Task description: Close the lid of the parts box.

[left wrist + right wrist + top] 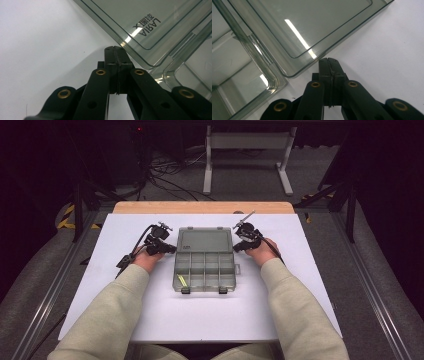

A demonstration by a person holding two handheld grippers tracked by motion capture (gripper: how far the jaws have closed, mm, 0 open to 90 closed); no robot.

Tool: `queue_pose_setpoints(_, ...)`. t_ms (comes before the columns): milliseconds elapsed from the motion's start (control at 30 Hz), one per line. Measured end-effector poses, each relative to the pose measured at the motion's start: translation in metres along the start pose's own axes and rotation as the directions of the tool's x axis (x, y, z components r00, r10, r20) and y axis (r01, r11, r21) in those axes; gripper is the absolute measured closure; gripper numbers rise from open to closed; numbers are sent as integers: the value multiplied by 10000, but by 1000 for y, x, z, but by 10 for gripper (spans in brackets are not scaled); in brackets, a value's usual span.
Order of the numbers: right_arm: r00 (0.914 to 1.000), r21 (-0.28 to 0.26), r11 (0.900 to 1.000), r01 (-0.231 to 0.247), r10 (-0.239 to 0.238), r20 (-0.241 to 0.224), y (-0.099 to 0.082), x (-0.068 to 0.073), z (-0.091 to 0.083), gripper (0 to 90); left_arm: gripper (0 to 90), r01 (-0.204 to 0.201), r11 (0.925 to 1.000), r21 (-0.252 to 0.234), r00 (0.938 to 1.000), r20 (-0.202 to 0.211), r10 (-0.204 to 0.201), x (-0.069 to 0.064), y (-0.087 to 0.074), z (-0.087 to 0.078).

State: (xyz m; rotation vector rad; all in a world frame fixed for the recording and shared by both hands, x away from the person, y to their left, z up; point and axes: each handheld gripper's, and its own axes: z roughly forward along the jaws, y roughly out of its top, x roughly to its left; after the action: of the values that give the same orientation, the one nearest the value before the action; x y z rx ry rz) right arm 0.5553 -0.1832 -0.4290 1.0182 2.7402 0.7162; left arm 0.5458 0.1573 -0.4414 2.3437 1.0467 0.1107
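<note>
While two grippers flank it, one open organizer box (205,259) lies flat.

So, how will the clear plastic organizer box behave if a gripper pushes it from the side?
The organizer box looks stiff and probably light, as its compartments are almost empty. It would likely slide on the smooth white table rather than tip, since it lies flat with its lid open.

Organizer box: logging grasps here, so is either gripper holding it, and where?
Nothing is held: left gripper and right gripper are shut empty beside the open lid.
</note>
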Motion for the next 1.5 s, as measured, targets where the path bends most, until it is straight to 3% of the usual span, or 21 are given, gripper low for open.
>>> queue_pose_setpoints(400,9999,-55,10000,-64,64,-83,1,-1,1,900,895,221,9997,-109,9996,175,-219,2,1,2)
queue_pose_setpoints(633,9999,-204,9997,-140,138,-103,2,-2,3,900,895,126,9997,-186,9999,49,-125,2,3,3)
queue_pose_setpoints(1500,9991,-755,9963,-407,414,68,9,-5,10,896,895,494,9977,-465,9987,-120,-500,1,9,8)
